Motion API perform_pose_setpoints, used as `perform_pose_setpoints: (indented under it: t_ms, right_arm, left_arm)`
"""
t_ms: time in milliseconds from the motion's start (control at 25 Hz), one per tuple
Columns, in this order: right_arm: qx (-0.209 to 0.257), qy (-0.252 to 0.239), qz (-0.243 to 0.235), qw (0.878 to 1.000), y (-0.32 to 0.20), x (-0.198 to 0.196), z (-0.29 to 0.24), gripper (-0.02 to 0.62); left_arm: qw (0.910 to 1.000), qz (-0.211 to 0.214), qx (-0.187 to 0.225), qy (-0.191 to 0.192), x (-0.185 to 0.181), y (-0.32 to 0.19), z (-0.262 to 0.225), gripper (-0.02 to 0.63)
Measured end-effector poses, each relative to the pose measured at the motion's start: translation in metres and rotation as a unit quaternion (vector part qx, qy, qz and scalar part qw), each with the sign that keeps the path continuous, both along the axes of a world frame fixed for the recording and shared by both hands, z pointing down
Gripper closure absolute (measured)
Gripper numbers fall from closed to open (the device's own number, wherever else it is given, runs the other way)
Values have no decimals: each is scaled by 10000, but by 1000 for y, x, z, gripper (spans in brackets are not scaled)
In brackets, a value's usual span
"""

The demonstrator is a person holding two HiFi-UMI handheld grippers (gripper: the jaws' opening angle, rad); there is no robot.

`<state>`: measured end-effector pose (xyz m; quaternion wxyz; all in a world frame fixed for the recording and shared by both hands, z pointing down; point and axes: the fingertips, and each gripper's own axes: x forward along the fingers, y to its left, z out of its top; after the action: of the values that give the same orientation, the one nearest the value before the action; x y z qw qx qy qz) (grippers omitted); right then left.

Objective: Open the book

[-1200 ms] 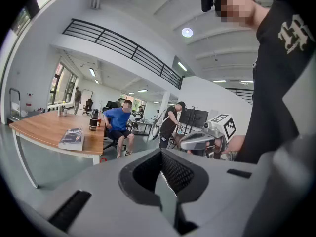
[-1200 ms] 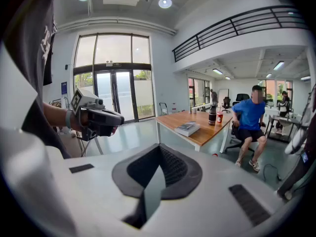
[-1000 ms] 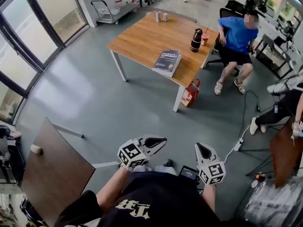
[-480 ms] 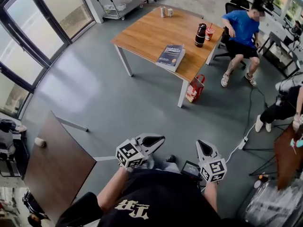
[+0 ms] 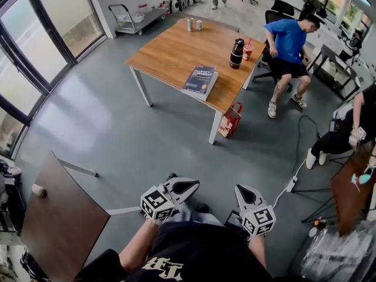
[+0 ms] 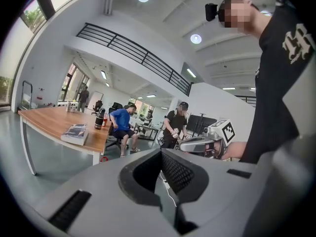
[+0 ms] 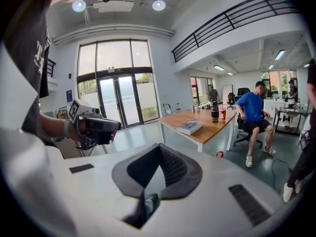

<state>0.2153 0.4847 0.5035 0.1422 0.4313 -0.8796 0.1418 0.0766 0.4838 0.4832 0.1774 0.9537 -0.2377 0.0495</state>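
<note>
Closed book (image 5: 199,80) near table (image 5: 170,51) front edge, cover unreadable. Left gripper (image 5: 189,187) & right gripper (image 5: 242,191): jaws together, seemingly empty, well apart from it.

An open-plan office: a long wooden-topped bench on white legs (image 5: 170,54) stands on a bare grey floor (image 5: 117,128); a person in a blue shirt (image 5: 288,37) sits by it on a black office chair (image 5: 274,17); tall dark-framed glass doors (image 7: 116,100) fill one wall; a black-railed mezzanine (image 7: 237,16) runs overhead beneath round recessed ceiling lights (image 7: 159,5); a metal trolley (image 5: 132,16) stands by the wall.
</note>
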Motion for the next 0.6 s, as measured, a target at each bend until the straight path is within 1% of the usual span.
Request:
perform_pose_setpoints:
  t_ms: [120,280,480,600]
  right_arm:
    - [-96,56,-64,9999,4,-5,2,607]
    - [-146,89,-30,9998,-3,-6,4,609]
    - [-189,193,-238,9994,-9,-22,6,609]
    - [-225,172,-301,9991,-16,-31,9,609]
  left_arm:
    - [9999,-21,-93,108,1,1,4,600]
    - [9997,-27,-165,156,-2,-1,11,600]
    - [9994,-234,-184,200,-19,-9,9,600]
    - [9990,-334,-243,193,-27,-14,12,600]
